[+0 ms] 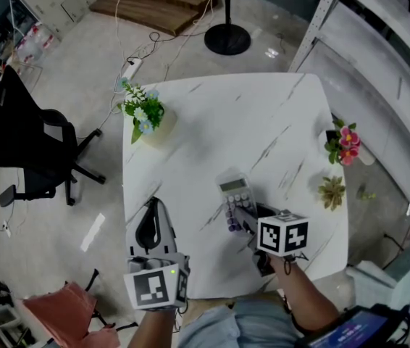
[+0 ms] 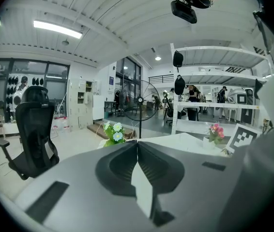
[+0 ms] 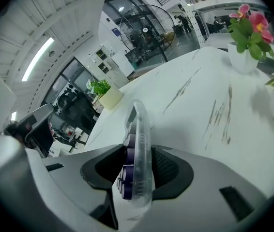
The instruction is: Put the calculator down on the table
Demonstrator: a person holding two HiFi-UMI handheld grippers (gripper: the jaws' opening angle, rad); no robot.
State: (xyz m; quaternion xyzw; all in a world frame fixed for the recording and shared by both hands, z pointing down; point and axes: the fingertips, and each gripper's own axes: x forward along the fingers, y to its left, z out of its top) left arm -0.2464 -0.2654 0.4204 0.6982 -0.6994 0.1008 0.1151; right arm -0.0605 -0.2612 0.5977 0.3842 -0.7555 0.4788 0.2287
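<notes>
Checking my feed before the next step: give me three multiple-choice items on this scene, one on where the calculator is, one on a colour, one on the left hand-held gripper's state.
1. Where is the calculator?
A. between the jaws of the right hand-held gripper
B. beside the white-flowered pot
C. on the black chair

2. What colour are its keys?
A. green
B. purple
C. red

3. How do the jaws of the left hand-held gripper stand?
A. wide apart, nothing between them
B. closed on the calculator
C. together, nothing between them

Answers: 1 A, the right gripper view shows it between that gripper's jaws; 2 B, that same view shows purple keys; 3 C, the left gripper view shows the tips meeting with nothing held.
</notes>
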